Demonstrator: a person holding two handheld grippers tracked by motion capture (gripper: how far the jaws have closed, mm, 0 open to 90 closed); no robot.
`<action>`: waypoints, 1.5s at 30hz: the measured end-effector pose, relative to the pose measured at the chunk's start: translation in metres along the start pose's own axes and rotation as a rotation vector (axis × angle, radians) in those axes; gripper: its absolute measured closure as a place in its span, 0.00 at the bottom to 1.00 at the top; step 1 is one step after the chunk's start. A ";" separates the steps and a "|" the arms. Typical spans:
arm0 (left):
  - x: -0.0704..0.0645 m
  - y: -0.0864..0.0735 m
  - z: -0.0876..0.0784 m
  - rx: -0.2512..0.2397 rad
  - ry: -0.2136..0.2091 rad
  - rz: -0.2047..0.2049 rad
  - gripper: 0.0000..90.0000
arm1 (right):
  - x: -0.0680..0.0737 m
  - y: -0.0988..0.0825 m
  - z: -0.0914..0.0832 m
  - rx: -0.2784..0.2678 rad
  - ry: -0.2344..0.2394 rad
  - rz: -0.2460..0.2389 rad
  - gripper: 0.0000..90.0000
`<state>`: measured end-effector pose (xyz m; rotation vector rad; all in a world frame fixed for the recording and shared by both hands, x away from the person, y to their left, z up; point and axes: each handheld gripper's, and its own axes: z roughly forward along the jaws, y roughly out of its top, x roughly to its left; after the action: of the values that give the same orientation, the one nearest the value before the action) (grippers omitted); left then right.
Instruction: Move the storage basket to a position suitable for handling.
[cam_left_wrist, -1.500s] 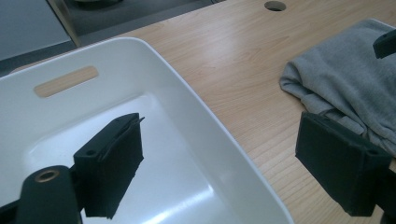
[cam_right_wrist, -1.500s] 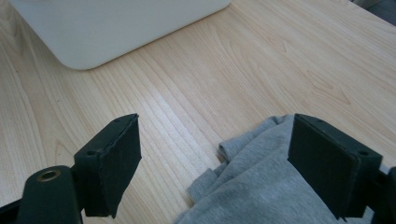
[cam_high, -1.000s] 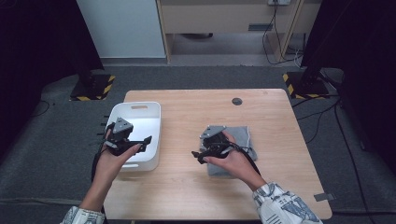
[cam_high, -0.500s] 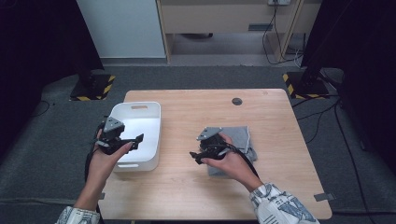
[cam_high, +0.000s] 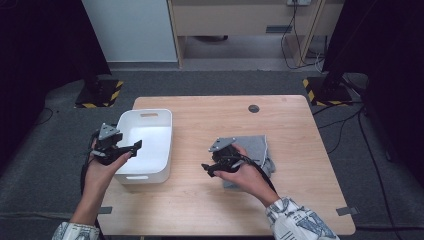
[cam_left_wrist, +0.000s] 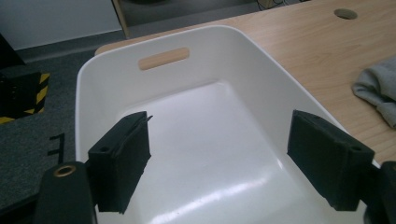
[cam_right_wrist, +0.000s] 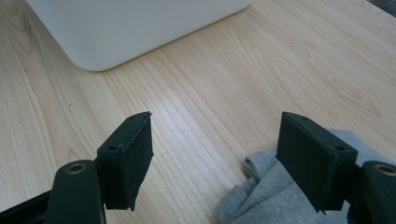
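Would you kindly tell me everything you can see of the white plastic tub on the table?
The white plastic tub is a glossy, rectangular bin with rounded corners, sloping walls and a slot handle cut through each short end. It stands upright and empty at the left edge of the light wooden table, well apart from the crumpled grey cloth. The left gripper hangs over its near left rim with open jaws, seemingly not touching it.

The table (cam_high: 300, 150) is overlooked from above, while the white bin (cam_left_wrist: 196, 60) is viewed closely past the left gripper (cam_left_wrist: 219, 154), and its wall (cam_right_wrist: 140, 28) is seen beyond the right gripper (cam_right_wrist: 215, 158).
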<state>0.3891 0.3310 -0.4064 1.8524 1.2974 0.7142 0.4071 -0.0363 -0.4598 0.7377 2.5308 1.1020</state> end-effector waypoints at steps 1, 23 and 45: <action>0.000 0.000 0.000 0.000 0.000 0.000 0.25 | 0.000 0.000 0.000 0.000 0.000 0.000 0.30; 0.047 -0.025 0.001 0.014 0.074 -0.087 0.43 | 0.015 -0.003 0.011 -0.006 0.028 -0.010 0.37; 0.070 -0.043 0.013 0.075 0.064 -0.131 0.69 | 0.017 -0.006 0.016 0.011 0.042 -0.005 0.35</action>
<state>0.4001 0.4021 -0.4474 1.7971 1.4900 0.6681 0.3982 -0.0206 -0.4763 0.7185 2.5745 1.1137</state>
